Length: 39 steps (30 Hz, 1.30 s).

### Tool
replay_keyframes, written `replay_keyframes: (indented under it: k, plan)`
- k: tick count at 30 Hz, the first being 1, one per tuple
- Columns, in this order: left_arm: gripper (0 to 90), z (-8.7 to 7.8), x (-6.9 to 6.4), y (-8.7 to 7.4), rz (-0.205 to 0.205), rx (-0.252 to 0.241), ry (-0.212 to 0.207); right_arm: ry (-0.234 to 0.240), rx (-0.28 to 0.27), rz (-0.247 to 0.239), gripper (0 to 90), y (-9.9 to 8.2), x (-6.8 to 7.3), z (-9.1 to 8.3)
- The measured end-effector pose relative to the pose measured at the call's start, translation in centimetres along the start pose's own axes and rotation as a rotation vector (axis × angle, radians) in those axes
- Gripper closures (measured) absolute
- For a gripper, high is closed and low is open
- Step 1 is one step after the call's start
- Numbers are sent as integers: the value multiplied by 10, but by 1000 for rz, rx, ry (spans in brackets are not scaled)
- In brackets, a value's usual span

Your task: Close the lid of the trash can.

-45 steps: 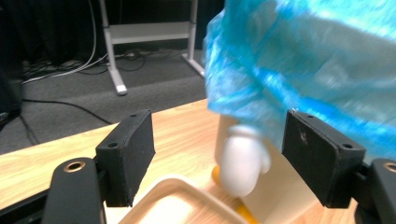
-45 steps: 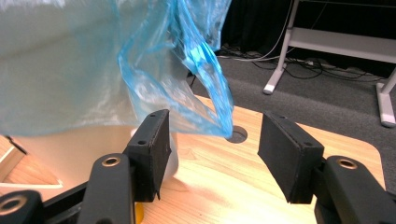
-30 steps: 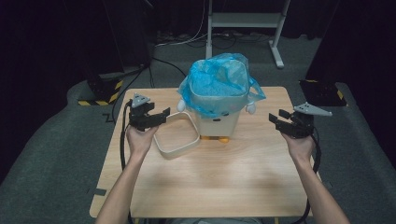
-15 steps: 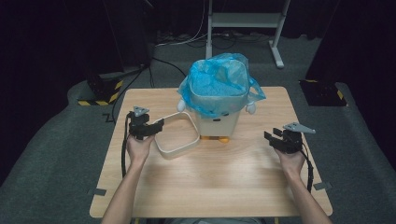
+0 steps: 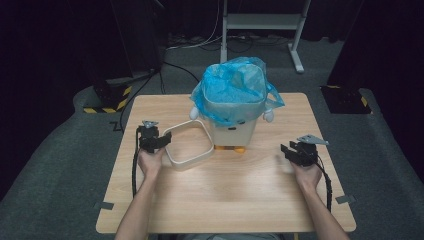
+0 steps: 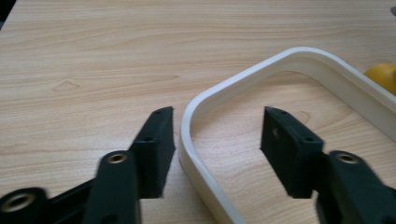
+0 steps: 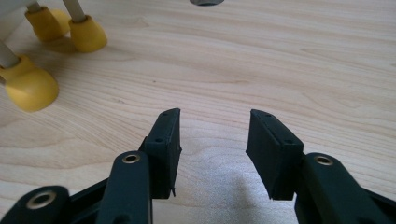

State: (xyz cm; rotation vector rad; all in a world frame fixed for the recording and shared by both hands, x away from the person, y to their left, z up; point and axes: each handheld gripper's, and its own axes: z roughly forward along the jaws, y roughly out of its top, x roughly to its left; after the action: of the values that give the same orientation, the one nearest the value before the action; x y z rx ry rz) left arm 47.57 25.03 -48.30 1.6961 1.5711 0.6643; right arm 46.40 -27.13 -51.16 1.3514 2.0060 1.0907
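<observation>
Cream plastic frames our left gripper point(image 6: 217, 140): since a moment ago it has dropped to straddle the near corner of the square ring point(image 5: 187, 145), jaws spread wide, nothing clamped. Centre, the small bin point(image 5: 234, 127) with its blue bag point(image 5: 235, 92) stands unmoved on yellow feet point(image 7: 29, 87). Our right gripper point(image 5: 292, 151) has sunk lower, jaws wide apart and empty. Pale wooden table point(image 5: 225, 200), grey carpet point(image 5: 60, 150), dark room beyond.

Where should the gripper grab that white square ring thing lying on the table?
Grab the white rounded-square plastic ring on its thin rim by the near-left corner, coming from the left. The open left gripper already has that wall between its jaws; it is narrow enough to pinch.
</observation>
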Motion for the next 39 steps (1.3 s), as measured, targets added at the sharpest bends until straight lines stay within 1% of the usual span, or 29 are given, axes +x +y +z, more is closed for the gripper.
replay_keyframes:
  k: [3,7,10,11,16,24,30,31,33,36,39]
  plan:
    - [512,4,1,-1,-2,-2,5,-14,4,-23,561,-2,1,4]
    - [521,10,3,-3,-7,8,20,-22,7,-21,565,-3,1,7]
    - [532,15,6,-5,-24,21,30,-28,21,-26,565,-3,0,10]
    - [540,17,7,-5,-28,21,34,-28,13,-28,565,-3,0,10]
    - [595,22,9,-7,-36,28,42,-30,16,-20,554,-3,-1,10]
    - [631,30,9,-10,-37,34,48,-36,30,-31,520,-3,-1,12]
    - [650,36,11,-13,-42,50,48,-38,44,-18,480,-3,-2,12]
    - [658,37,12,-13,-43,49,47,-38,47,-10,475,-3,-3,12]
    - [674,37,11,-13,-36,45,49,-42,53,-8,464,-3,-3,13]
    - [705,38,10,-12,-30,36,51,-45,58,-17,459,-2,-2,13]
    - [719,39,10,-13,-25,34,52,-48,61,-19,459,-3,-1,13]
